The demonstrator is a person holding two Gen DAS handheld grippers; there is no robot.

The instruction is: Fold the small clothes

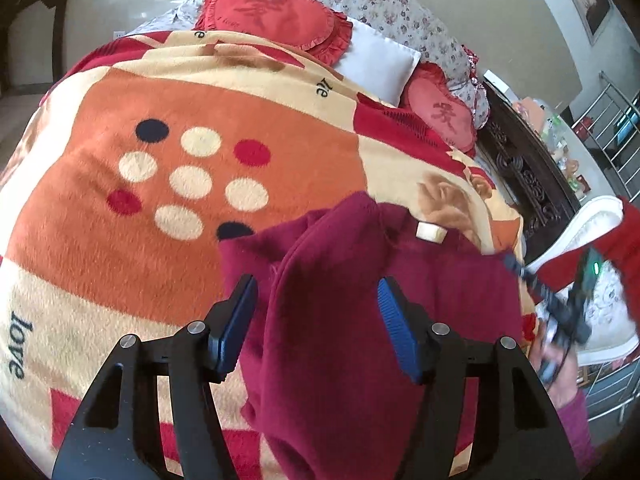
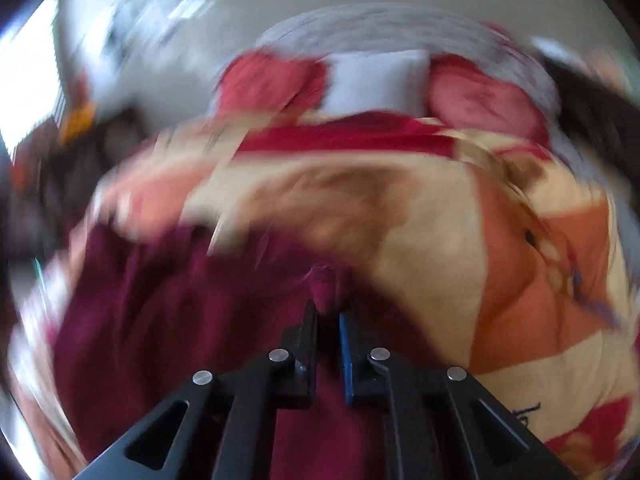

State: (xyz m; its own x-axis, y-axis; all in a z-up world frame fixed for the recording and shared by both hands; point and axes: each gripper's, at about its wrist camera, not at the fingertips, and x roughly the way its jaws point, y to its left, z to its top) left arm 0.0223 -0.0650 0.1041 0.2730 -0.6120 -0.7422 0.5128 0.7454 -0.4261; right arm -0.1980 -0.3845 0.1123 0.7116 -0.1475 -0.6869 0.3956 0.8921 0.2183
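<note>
Currently I hold a maroon garment (image 1: 348,320) over the blanket (image 1: 160,184) on the bed.

My left gripper (image 1: 316,304) stands spread wide, a fold of the garment between its pads, not pinched. My right gripper (image 2: 329,316) is clamped on a bunched edge of the garment. Its white collar label (image 1: 431,233) points toward the pillows (image 1: 376,60); the long axis runs from there back toward me.

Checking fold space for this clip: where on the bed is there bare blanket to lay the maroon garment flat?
The blanket is bare left of the maroon garment, across its dotted orange panel. The head end is crowded with heart cushions and a white pillow; the garment covers the near right.
</note>
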